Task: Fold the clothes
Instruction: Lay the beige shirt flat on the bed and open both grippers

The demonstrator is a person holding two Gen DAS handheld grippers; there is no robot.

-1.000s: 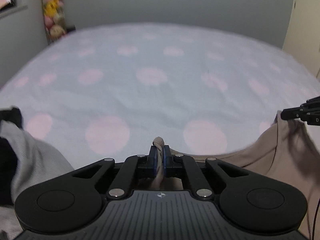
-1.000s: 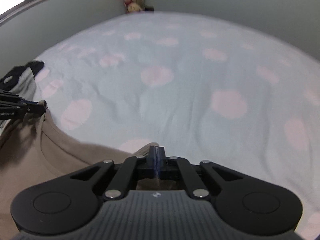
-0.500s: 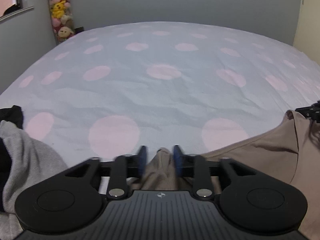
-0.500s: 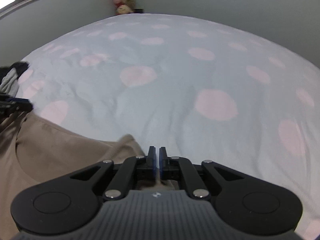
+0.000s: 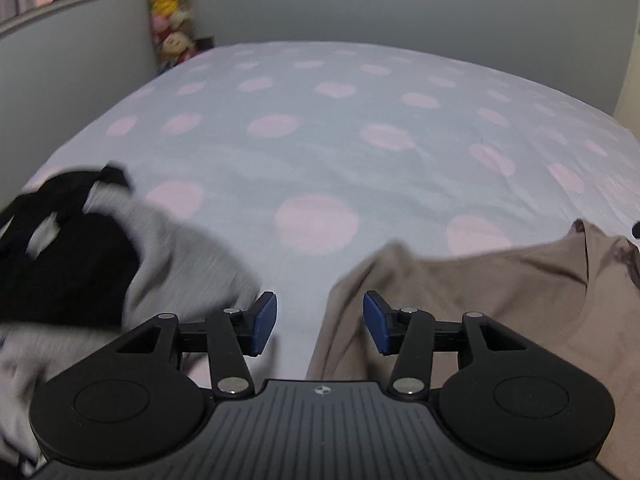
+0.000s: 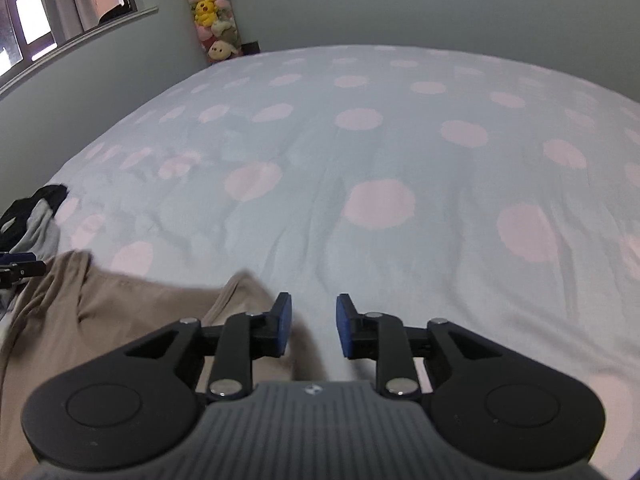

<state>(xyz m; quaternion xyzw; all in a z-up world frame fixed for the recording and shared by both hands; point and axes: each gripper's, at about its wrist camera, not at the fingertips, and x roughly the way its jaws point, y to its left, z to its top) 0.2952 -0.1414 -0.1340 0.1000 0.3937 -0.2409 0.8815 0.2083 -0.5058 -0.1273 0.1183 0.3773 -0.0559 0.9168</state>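
A tan T-shirt [image 5: 500, 288] lies on the bed [image 5: 320, 140], its collar end toward the far side. My left gripper [image 5: 319, 322] is open and empty, just off the shirt's left corner. My right gripper [image 6: 310, 324] is open and empty beside the shirt's right corner; the shirt also shows in the right wrist view [image 6: 132, 312]. The left gripper's tip [image 6: 20, 269] shows at the left edge of the right wrist view.
A pile of grey and black clothes [image 5: 100, 264] lies at the left of the bed and shows in the right wrist view [image 6: 32, 216]. The bed has a pale sheet with pink dots. Plush toys [image 6: 212, 12] hang in the far corner by a window [image 6: 60, 0].
Both grippers were shut on the shirt's corners one second ago. Both have opened, let the shirt go onto the bed and pulled back and up.
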